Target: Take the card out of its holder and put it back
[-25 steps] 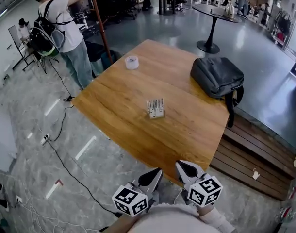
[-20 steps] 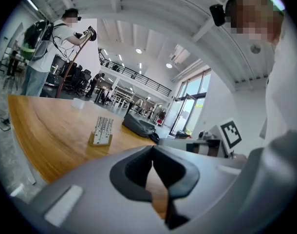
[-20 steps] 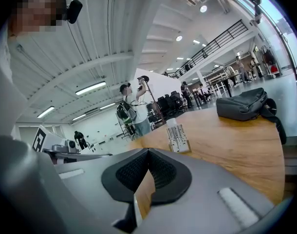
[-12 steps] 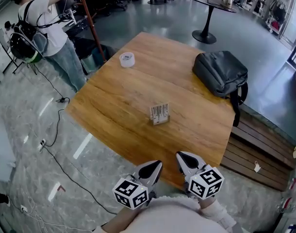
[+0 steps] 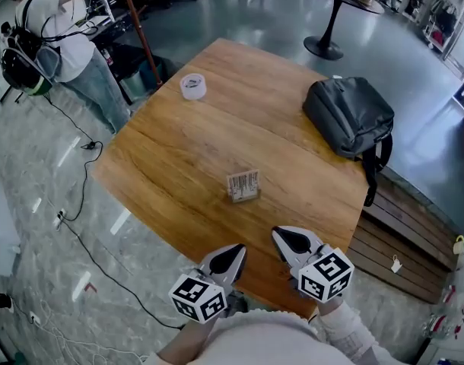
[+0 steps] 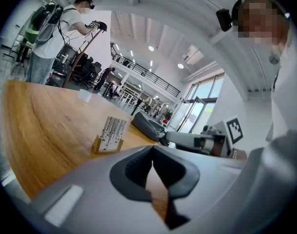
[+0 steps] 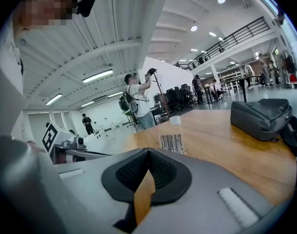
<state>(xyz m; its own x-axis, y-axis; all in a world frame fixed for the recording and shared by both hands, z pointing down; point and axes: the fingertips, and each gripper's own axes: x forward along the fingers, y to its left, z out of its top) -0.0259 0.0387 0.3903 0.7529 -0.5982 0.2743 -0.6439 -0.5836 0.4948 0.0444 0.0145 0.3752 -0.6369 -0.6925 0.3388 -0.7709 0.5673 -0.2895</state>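
Head view: one wooden table (image 5: 179, 150) carries one card (image 5: 243, 181), upright in one holder (image 5: 246, 197) near its centre, at 12 o'clock from two grippers. The left gripper (image 5: 226, 258) and right gripper (image 5: 293, 242) hover over the near edge, each with jaws pressed together and empty. One tape roll (image 5: 192, 86) lies at 11 o'clock from the card, one dark bag (image 5: 349, 116) at 2 o'clock.

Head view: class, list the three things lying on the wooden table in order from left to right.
white roll of tape → card in its holder → dark bag
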